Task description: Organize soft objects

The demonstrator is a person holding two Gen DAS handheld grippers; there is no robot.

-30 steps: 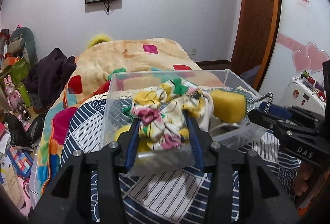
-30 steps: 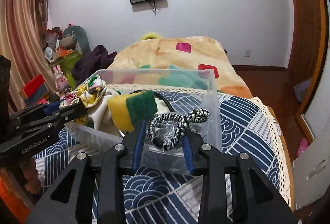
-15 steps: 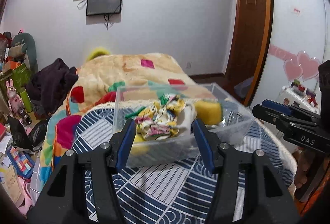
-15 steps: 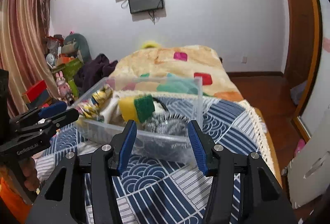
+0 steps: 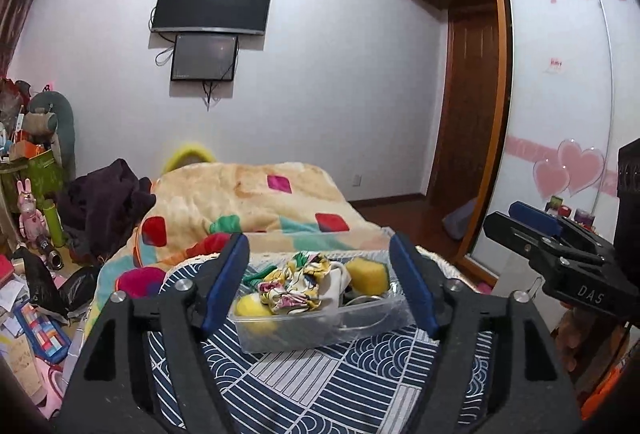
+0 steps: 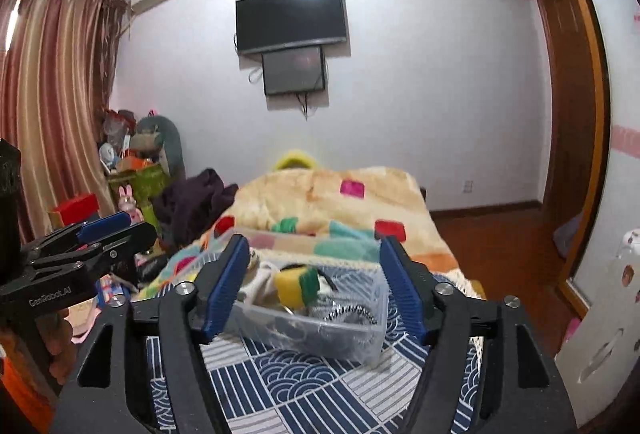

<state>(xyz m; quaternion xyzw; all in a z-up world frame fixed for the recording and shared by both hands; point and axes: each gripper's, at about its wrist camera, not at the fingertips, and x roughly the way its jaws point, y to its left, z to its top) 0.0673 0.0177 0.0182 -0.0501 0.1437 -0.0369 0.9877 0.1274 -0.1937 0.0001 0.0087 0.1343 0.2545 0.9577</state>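
A clear plastic bin (image 5: 304,330) stands on a blue patterned cloth (image 5: 320,386). It holds a floral fabric piece (image 5: 298,288), a yellow sponge (image 5: 366,274), a yellow ball (image 5: 250,308) and a black-and-white cord (image 6: 352,314). My left gripper (image 5: 320,282) is open and empty, pulled back above the bin. My right gripper (image 6: 314,284) is open and empty, also back from the bin (image 6: 320,330). The sponge (image 6: 298,280) shows its green side in the right wrist view. Each gripper appears at the edge of the other's view.
A bed with a beige blanket (image 5: 248,202) lies behind the bin. Dark clothes (image 5: 104,202) and cluttered toys (image 5: 32,202) are at the left. A wardrobe with heart stickers (image 5: 568,170) stands at the right. A wall television (image 5: 212,2) hangs on the far wall.
Both grippers opened, letting go of the floral fabric and the cord into the bin, then drew back and rose away from the bin.
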